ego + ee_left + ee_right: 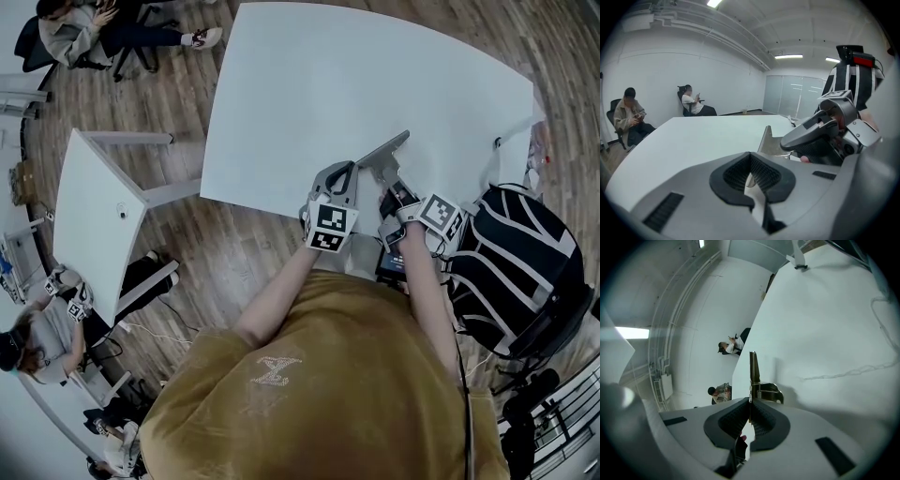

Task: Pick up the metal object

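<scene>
Right gripper [389,183] clenched on metal piece [382,150], blade pointing 1 o'clock over table [328,84] near edge. Left gripper [342,178] closed, empty, at its 9 o'clock. We'd squeeze firmly, lift straight, left clear.

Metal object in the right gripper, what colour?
Metal object: plain silver-grey, no pattern. The head view shows it best.

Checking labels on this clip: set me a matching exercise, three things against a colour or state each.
Things:
1. right tongs
2. table
3. bag

Colour or state:
a. white
b. black with pale stripes
c. shut on the metal object

Pairs: 1-c; 2-a; 3-b
</scene>
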The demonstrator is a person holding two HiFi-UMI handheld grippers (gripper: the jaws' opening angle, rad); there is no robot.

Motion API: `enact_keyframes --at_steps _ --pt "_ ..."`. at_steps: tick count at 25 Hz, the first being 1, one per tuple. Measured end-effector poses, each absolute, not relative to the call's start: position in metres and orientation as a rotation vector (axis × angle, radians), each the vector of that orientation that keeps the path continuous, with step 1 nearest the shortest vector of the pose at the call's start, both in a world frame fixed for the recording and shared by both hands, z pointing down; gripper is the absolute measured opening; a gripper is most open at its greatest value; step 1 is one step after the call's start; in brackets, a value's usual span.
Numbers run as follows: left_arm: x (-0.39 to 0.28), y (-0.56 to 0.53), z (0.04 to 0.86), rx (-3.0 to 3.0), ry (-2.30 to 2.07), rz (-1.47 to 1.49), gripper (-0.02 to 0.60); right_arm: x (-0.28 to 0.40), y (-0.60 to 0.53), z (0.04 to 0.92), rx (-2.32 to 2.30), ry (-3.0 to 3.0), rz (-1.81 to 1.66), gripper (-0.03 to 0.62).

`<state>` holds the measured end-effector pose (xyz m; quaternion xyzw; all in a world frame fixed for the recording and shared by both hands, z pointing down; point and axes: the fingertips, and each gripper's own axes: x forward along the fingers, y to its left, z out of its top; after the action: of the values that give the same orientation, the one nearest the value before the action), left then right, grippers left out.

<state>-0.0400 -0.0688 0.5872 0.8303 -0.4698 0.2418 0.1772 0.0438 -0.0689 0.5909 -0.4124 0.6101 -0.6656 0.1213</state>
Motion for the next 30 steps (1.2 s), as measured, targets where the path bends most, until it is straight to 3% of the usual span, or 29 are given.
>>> enact_keyframes --at_steps 17,30 --pt "-0.039 -0.078 0.512 2.437 -1.418 0.514 0.006 0.066 -0.062 0.517 -1.421 2.22 -1.527 0.009" --pt "-0.036 -0.073 0.445 2.523 -1.455 0.379 0.006 0.084 -0.05 0.458 -1.693 2.539 -1.009 0.009"
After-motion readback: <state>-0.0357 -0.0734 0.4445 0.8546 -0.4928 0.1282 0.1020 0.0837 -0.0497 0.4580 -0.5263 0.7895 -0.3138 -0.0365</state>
